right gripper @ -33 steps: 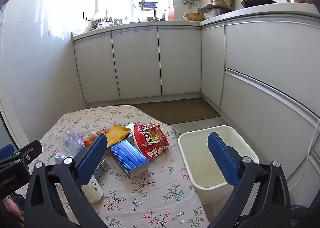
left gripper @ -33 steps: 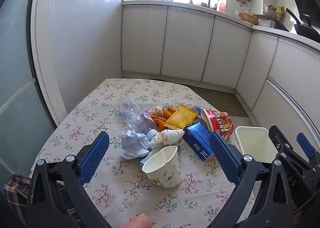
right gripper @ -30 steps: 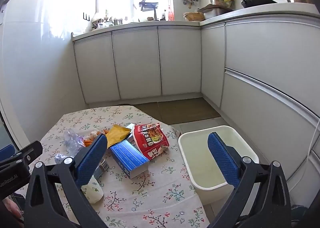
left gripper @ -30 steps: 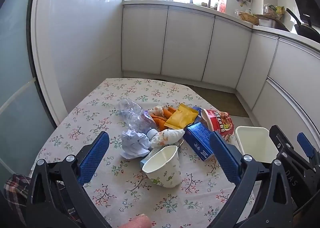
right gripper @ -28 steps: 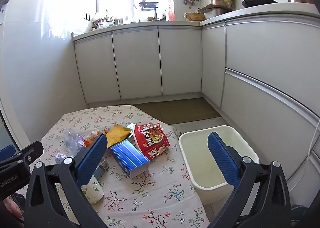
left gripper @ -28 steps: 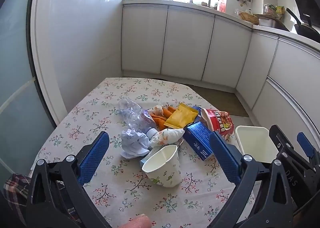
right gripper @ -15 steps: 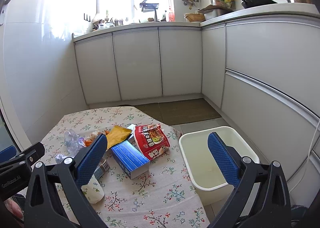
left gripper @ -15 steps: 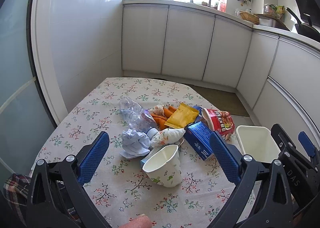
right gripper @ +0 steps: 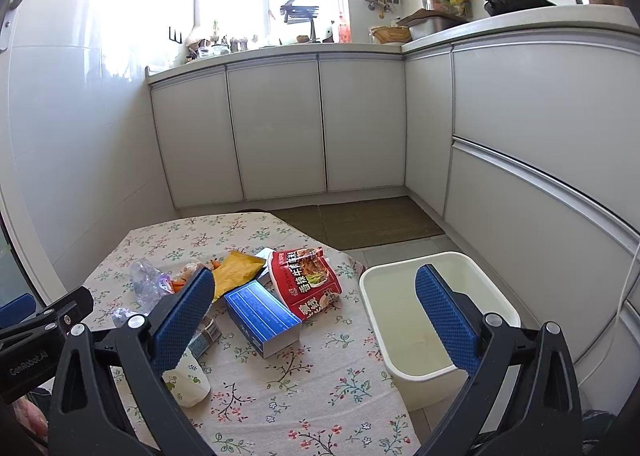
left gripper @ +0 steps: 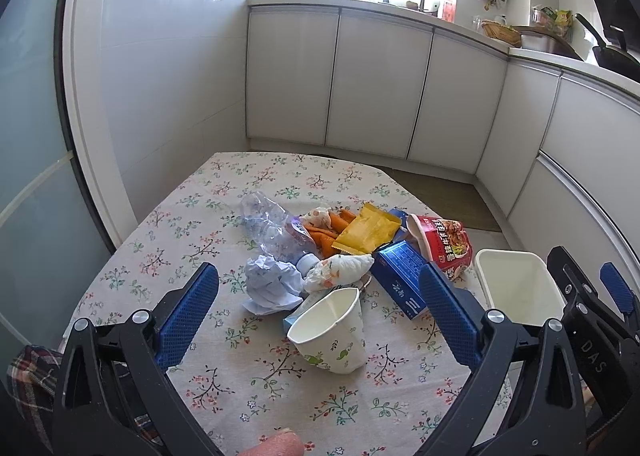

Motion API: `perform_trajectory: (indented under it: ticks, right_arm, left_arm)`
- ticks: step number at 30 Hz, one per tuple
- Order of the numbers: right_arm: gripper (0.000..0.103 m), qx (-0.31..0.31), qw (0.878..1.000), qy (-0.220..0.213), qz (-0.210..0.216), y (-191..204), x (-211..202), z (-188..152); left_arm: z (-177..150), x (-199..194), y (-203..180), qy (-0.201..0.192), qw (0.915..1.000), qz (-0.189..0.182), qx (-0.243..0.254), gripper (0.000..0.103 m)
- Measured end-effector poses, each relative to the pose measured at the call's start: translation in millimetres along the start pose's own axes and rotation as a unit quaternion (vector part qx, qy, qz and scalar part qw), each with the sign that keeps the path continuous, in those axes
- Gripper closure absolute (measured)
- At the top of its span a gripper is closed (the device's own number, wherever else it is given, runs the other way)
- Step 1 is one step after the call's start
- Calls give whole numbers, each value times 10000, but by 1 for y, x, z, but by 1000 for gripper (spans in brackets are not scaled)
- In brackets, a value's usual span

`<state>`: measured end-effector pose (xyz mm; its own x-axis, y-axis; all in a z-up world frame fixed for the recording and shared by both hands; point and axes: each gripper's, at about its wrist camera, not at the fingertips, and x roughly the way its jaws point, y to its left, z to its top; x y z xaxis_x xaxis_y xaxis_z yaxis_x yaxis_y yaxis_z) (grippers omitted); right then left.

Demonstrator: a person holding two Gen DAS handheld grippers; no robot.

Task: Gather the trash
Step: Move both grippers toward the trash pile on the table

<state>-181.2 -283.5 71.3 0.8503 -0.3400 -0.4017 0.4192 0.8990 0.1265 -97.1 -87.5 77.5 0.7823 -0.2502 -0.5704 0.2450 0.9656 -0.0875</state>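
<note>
A heap of trash lies on the floral-cloth table [left gripper: 256,183]: a tipped paper cup [left gripper: 330,330], crumpled paper [left gripper: 270,286], a crushed clear bottle [left gripper: 272,230], orange peels [left gripper: 330,228], a yellow wrapper [left gripper: 366,230], a blue box [left gripper: 400,274] and a red noodle cup [left gripper: 446,242]. My left gripper [left gripper: 318,312] is open and empty, above the paper cup. My right gripper [right gripper: 314,314] is open and empty, above the blue box [right gripper: 262,318] and red noodle cup [right gripper: 308,282]. A white bin [right gripper: 468,272] stands past the table's right edge.
White kitchen cabinets [right gripper: 276,127] line the back and right walls. A brown mat [right gripper: 360,221] lies on the floor beyond the table. The white bin also shows in the left wrist view [left gripper: 516,288]. A plaid cloth [left gripper: 28,372] is at the lower left.
Both grippers have drifted very slightly; the trash has not moved and nothing was taken hold of.
</note>
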Motion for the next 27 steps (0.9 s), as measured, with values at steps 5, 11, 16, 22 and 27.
perform_trajectory:
  ticks: [5, 11, 16, 22, 27]
  right_arm:
    - [5, 22, 10000, -14, 19, 0, 0, -1]
    - [5, 80, 10000, -19, 41, -2, -1, 0]
    - [5, 115, 9999, -45, 75, -3, -1, 0]
    - [5, -92, 9990, 429, 24, 3, 15, 1]
    - [5, -373, 9961, 787, 112, 13, 36, 11]
  left_arm:
    - [1, -2, -4, 27, 10000, 35, -8, 7]
    - [0, 0, -4, 59, 10000, 56, -22, 7]
    - [-1, 3, -3, 108, 9999, 66, -47, 7]
    - [0, 16, 3, 291, 9994, 65, -165, 7]
    - [8, 40, 20, 626, 9972, 140, -395, 7]
